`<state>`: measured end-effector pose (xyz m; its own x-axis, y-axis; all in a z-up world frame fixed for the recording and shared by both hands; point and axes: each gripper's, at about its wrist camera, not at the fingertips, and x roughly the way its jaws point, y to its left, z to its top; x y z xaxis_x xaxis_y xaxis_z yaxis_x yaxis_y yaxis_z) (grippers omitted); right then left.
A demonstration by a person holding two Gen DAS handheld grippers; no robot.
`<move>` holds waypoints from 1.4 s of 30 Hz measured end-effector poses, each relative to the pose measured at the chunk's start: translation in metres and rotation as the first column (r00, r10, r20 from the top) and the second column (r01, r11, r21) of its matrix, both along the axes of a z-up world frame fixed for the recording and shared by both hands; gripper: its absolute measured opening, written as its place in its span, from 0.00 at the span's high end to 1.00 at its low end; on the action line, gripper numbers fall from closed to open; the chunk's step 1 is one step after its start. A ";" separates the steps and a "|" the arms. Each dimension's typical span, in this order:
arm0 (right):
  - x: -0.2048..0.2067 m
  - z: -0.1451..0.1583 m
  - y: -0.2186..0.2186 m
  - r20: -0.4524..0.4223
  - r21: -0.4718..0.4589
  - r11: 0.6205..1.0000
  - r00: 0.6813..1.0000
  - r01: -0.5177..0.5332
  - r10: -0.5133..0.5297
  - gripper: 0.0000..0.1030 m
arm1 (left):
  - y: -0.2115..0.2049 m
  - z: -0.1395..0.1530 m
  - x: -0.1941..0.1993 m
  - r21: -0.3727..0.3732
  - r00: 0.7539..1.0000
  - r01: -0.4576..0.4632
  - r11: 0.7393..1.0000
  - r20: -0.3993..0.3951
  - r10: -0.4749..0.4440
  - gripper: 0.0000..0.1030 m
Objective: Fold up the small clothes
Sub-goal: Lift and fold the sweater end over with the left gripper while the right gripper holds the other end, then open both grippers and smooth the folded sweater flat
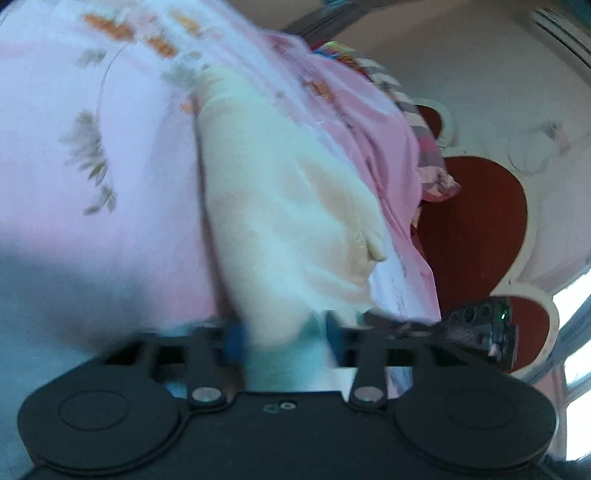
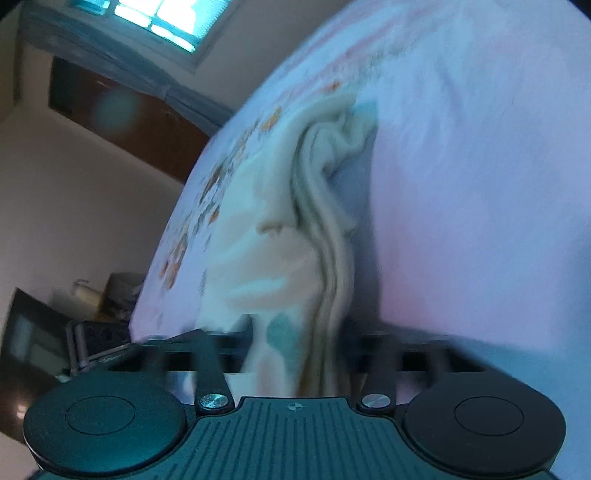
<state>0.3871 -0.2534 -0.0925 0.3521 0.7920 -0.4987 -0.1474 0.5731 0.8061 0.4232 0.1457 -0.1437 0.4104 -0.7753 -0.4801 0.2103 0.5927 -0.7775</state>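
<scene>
A small cream garment (image 1: 280, 206) lies bunched on a pink floral bedsheet (image 1: 92, 147). One end of it runs down into my left gripper (image 1: 284, 336), whose blue pads (image 1: 236, 339) close on the cloth from both sides. In the right wrist view the same garment (image 2: 295, 229) hangs in folds over the sheet (image 2: 461, 184), and its other end passes between the fingers of my right gripper (image 2: 295, 347), which is shut on it. The picture is blurred, so the right fingertips are hard to make out. Each wrist view shows the other gripper at its edge.
A red heart-shaped headboard (image 1: 480, 221) stands behind the bed, with a pile of colourful clothes (image 1: 424, 140) against it. Past the bed's edge are a dark wooden cabinet (image 2: 129, 122), a window (image 2: 159, 22) and small items on a low stand (image 2: 88, 295).
</scene>
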 end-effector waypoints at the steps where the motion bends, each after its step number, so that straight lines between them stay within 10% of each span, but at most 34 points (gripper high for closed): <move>1: -0.001 -0.002 0.002 -0.017 -0.007 1.000 1.000 0.002 -0.002 0.87 | 0.001 0.000 0.003 -0.008 1.000 -0.001 1.000 -0.018 0.000 0.82; 8: -0.033 0.048 -0.009 0.028 0.018 1.000 1.000 -0.001 0.000 0.87 | 0.006 0.032 -0.024 0.014 0.997 0.074 0.997 0.018 -0.074 0.83; 15: -0.080 -0.008 -0.023 -0.114 0.044 0.997 0.991 0.069 -0.063 0.87 | 0.020 -0.001 -0.066 0.064 0.997 0.050 0.997 -0.053 -0.047 0.80; 20: -0.086 0.025 -0.033 0.043 -0.066 0.992 0.993 0.110 -0.108 0.86 | 0.027 0.028 -0.077 0.169 0.997 -0.019 0.985 0.076 0.007 0.56; 23: -0.081 0.065 -0.030 0.251 -0.194 0.965 0.960 0.179 -0.128 0.86 | 0.029 0.062 -0.065 0.257 0.961 -0.168 0.952 0.259 0.099 0.19; 27: -0.037 0.089 0.009 0.380 -0.320 0.931 0.924 0.177 -0.045 0.86 | 0.007 0.080 -0.015 0.307 0.925 -0.316 0.897 0.310 0.220 0.22; 32: 0.003 0.049 0.049 0.376 -0.531 0.824 0.926 0.196 0.021 0.87 | -0.035 0.052 0.038 0.526 0.956 -0.256 0.811 0.260 0.134 0.22; 42: -0.001 0.037 0.045 0.407 -0.504 0.840 0.913 0.201 0.026 0.86 | -0.057 0.051 0.017 0.627 0.925 -0.309 0.715 0.373 0.073 0.19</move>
<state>0.3857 -0.2079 -0.0558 0.6573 0.4041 -0.6361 -0.3056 0.9145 0.2653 0.4400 0.0886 -0.0932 0.7252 -0.1906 -0.6616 0.1827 0.9797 -0.0819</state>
